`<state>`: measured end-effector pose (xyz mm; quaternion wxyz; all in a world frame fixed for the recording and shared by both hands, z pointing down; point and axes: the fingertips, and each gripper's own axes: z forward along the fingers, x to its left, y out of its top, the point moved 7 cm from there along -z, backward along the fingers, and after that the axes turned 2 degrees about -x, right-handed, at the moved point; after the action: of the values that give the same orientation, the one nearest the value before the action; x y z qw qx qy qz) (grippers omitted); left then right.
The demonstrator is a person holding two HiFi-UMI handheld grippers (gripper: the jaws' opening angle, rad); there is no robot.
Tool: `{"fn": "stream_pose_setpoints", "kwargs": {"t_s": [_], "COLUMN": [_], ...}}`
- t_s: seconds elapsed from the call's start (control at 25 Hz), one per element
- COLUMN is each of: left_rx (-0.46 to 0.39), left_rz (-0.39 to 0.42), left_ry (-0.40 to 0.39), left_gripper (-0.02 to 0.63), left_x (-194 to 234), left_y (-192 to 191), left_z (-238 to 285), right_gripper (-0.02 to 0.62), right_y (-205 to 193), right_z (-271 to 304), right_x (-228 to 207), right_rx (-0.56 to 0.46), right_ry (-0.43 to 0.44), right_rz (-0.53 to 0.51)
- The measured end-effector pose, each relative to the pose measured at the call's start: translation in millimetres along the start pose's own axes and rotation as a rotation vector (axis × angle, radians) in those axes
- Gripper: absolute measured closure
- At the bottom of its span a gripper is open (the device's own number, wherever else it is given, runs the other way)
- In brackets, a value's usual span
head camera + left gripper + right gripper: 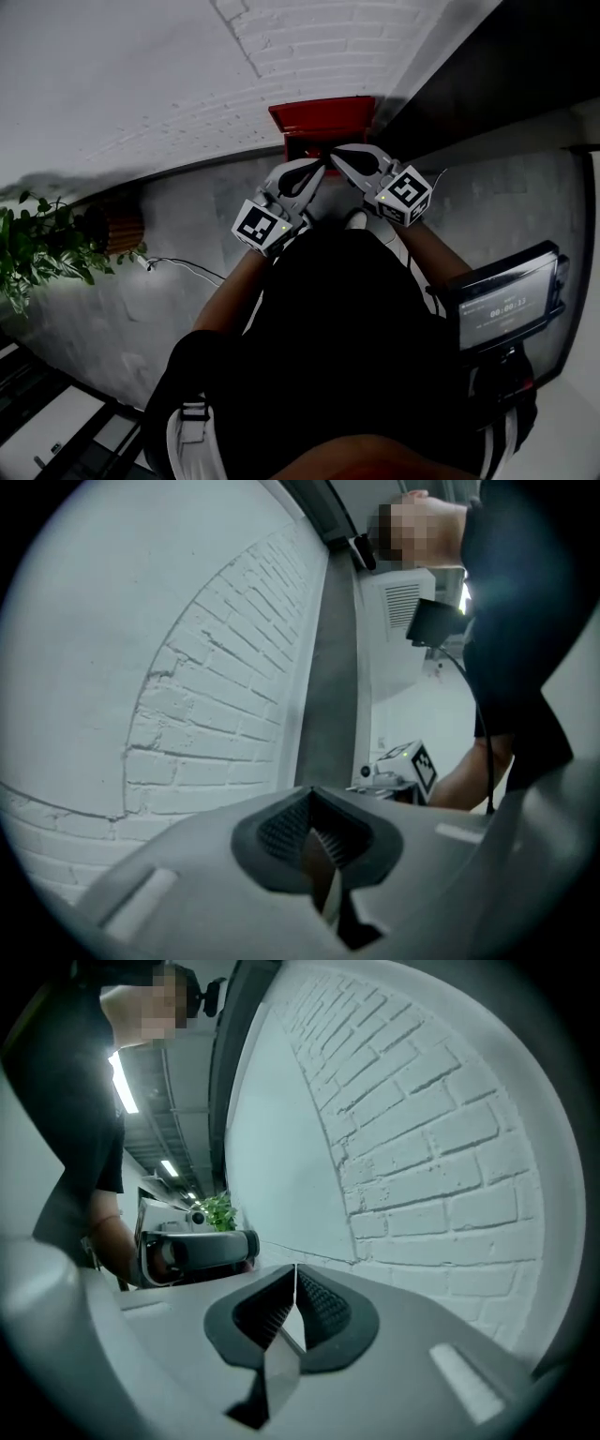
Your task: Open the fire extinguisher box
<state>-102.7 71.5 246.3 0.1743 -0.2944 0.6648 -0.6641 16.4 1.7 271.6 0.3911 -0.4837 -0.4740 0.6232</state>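
Looking at the box: the red fire extinguisher box [323, 120] sits low against the white brick wall [309, 42], at 12 o'clock from the person [347, 328] in the head view. I can't tell from here whether its door is ajar.
Left gripper: the left gripper [317, 169] comes in from 7 o'clock of the box, its tips at the box's lower front edge. Its own view shows the jaws pressed together with nothing between them. Whether they touch the box I can't say.
Right gripper: the right gripper [337, 157] comes in from 5 o'clock, tip to tip with the left one in front of the box. Its jaws are closed tight and empty in its own view.
Wall ahead: both gripper views look along painted brick, and each catches the other gripper off to one side.
Floor: grey floor [187, 216] runs along the wall, with a thin white cable [183, 267] trailing at 9 o'clock of the person.
Plant: a leafy green plant [42, 248] stands further out at 9 o'clock, beside a brown pot [122, 230].
Screen: a small lit screen [506, 305] on a stand sits at 3 o'clock of the person.
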Motion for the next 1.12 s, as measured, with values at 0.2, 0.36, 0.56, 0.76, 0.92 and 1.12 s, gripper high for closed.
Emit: {"fn": "stream_pose_setpoints", "kwargs": {"t_s": [0.2, 0.36, 0.56, 0.76, 0.92, 1.12], "left_rx": [0.004, 0.025, -0.011, -0.004, 0.01, 0.019], "left_rz": [0.029, 0.007, 0.038, 0.04, 0.038, 0.034], "left_ry": [-0.024, -0.022, -0.014, -0.037, -0.039, -0.048], "left_gripper": [0.604, 0.604, 0.604, 0.604, 0.604, 0.604], "left_x": [-19.0, -18.5, -9.3, -10.9, -9.9, -11.0], "left_y": [37.3, 48.8, 57.6, 64.1, 65.1, 62.3], "left_z": [-11.8, -15.3, -9.7, -5.1, -6.2, -5.5], "right_gripper": [0.581, 0.582, 0.583, 0.584, 0.584, 0.583], "right_y": [59.0, 78.7, 94.7, 94.2, 91.6, 89.7], "right_z": [-17.5, -19.4, -20.5, -21.4, -20.1, -19.7], "right_x": [24.6, 38.1, 52.8, 55.1, 57.9, 59.7], "right_rx": [-0.009, -0.005, 0.005, 0.007, 0.0, 0.011], "right_ry": [0.025, 0.042, 0.061, 0.057, 0.063, 0.06], "right_rz": [-0.059, -0.15, -0.173, -0.177, -0.182, -0.171]}}
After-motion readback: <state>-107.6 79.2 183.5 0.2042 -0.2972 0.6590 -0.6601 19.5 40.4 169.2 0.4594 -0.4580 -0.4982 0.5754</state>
